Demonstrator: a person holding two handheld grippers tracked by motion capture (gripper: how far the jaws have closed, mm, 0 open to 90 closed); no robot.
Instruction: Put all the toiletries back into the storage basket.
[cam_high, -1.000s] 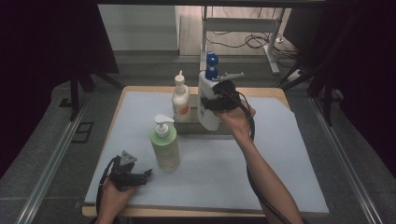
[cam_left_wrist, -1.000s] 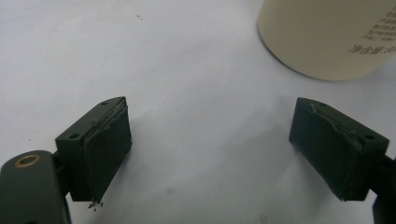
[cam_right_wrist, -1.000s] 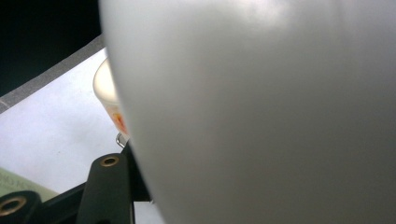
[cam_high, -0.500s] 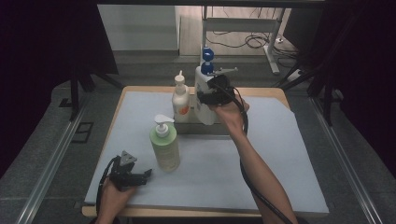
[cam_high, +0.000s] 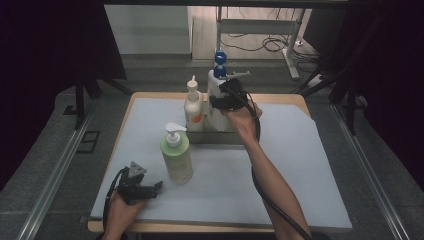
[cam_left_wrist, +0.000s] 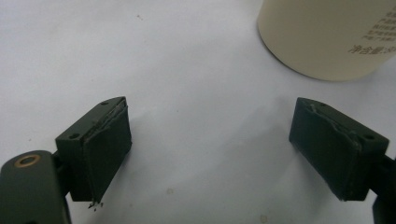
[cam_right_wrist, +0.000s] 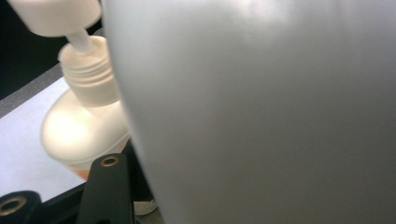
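Right gripper (cam_high: 220, 102) clamps the blue-capped white bottle (cam_high: 216, 97) at the counter's (cam_high: 310, 165) twelve o'clock edge.
Its fingers press the bottle's body, which stands just beside a cream pump bottle (cam_high: 193, 107) at its nine o'clock. The left gripper (cam_high: 150, 189) rests at seven o'clock, fingers (cam_left_wrist: 100, 149) wide apart and empty, with the green pump bottle (cam_high: 177, 156) near, at its one o'clock.

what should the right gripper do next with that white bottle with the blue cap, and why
Probably lower the tall white blue-capped bottle into the dark tray beside the small cream pump bottle. The right gripper grips it at the tray's far side.
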